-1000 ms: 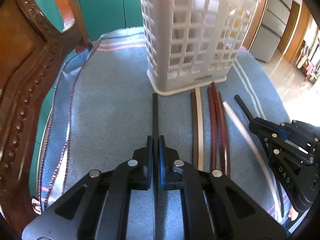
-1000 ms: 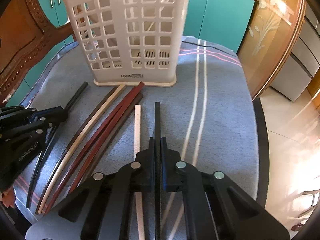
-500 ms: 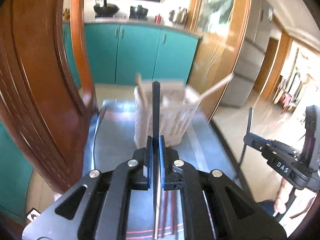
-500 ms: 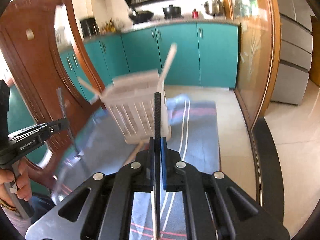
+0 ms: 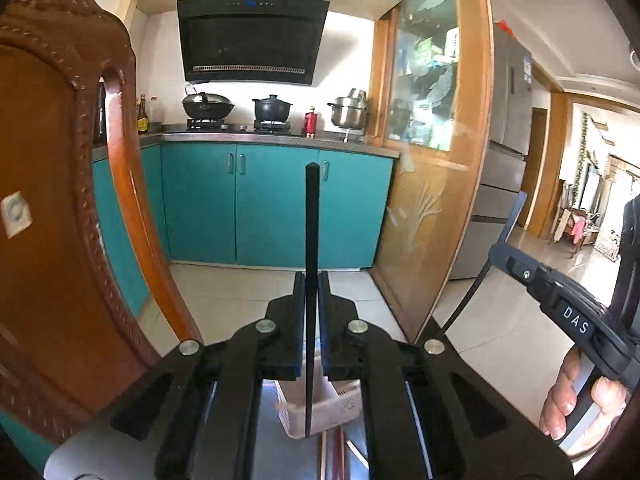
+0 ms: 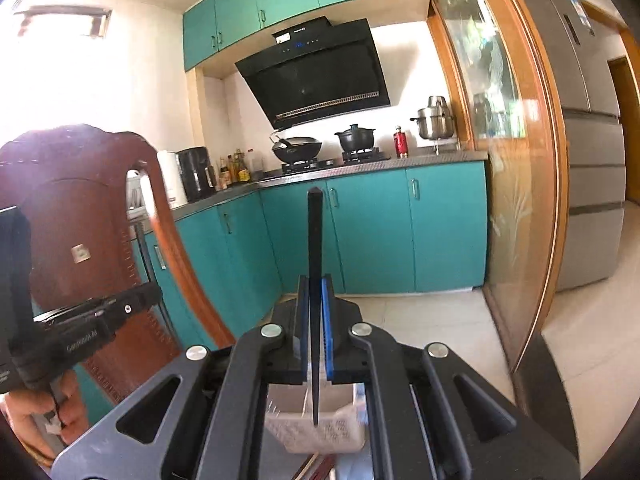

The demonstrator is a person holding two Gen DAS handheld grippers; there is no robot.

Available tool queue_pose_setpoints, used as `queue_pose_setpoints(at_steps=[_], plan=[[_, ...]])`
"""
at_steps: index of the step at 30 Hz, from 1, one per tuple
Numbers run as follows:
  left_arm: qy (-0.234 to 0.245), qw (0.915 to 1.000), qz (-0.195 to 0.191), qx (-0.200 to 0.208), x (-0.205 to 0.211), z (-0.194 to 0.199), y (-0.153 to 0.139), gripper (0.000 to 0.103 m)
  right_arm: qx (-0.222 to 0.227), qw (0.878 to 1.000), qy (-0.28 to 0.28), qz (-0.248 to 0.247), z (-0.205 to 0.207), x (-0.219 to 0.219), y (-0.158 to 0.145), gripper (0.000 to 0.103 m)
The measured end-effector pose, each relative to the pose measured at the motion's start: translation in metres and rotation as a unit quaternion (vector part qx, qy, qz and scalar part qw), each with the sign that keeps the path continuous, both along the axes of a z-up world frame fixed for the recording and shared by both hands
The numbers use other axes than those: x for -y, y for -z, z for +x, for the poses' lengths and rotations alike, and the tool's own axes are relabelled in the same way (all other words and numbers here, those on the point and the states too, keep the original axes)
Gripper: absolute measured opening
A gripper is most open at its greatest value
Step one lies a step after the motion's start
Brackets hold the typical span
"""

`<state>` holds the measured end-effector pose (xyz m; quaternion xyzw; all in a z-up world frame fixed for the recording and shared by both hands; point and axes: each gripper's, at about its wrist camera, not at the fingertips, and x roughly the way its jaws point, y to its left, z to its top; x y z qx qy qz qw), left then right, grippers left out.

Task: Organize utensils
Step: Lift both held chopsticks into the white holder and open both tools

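My left gripper (image 5: pixel 311 280) is shut on a black chopstick (image 5: pixel 311 220) that stands up between its pads, high above the table. Far below it is the white slotted basket (image 5: pixel 320 408), with brown and red chopsticks (image 5: pixel 336 452) lying beside it. My right gripper (image 6: pixel 315 280) is shut on a second black chopstick (image 6: pixel 315 240), also above the basket (image 6: pixel 320 428). In the left wrist view the right gripper (image 5: pixel 560 304) is at the right edge with its chopstick (image 5: pixel 500 240) slanting. In the right wrist view the left gripper (image 6: pixel 80 332) is at the left edge.
A carved wooden chair back (image 5: pixel 60 220) rises close on the left, also seen in the right wrist view (image 6: pixel 80 220). Teal cabinets (image 5: pixel 276 208) and a stove with pots stand ahead. A glass partition (image 5: pixel 432 160) and a fridge (image 6: pixel 588 160) are on the right. A person's hand (image 5: pixel 576 400) holds the right gripper.
Both grippers have lifted their black chopsticks off the grey cloth and risen well above the basket. Both have tilted up, so the kitchen now fills the views.
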<state>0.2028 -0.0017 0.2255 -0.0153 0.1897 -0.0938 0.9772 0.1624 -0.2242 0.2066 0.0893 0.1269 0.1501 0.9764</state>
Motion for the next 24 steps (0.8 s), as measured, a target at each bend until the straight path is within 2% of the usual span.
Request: queue_pose_setpoints(at_steps=[4, 11, 17, 21, 22, 24], plan=[[-0.019, 0.9998, 0.0, 0.001, -0.001, 0.023, 0.007, 0.007, 0.007, 1.0, 0.006, -0.004, 0.023, -0.012, 0.003, 0.007], [-0.043, 0.999, -0.008, -0.013, 0.0, 0.053, 0.041, 0.007, -0.026, 1.0, 0.003, 0.006, 0.056, -0.019, 0.053, 0.007], [-0.048, 0.9971, -0.012, -0.058, 0.001, 0.064, 0.086, 0.007, -0.06, 0.998, -0.001, -0.003, 0.06, -0.02, 0.094, 0.007], [-0.059, 0.9965, 0.012, -0.057, 0.007, 0.057, 0.101, 0.007, -0.058, 0.998, 0.003, -0.013, 0.051, -0.019, 0.103, 0.007], [-0.06, 0.9964, 0.019, -0.057, 0.01, 0.055, 0.104, 0.007, -0.056, 0.998, 0.004, -0.015, 0.049, -0.018, 0.104, 0.009], [-0.058, 0.9965, 0.028, -0.054, 0.013, 0.049, 0.106, 0.007, -0.05, 0.999, 0.012, -0.016, 0.04, -0.016, 0.103, 0.02]])
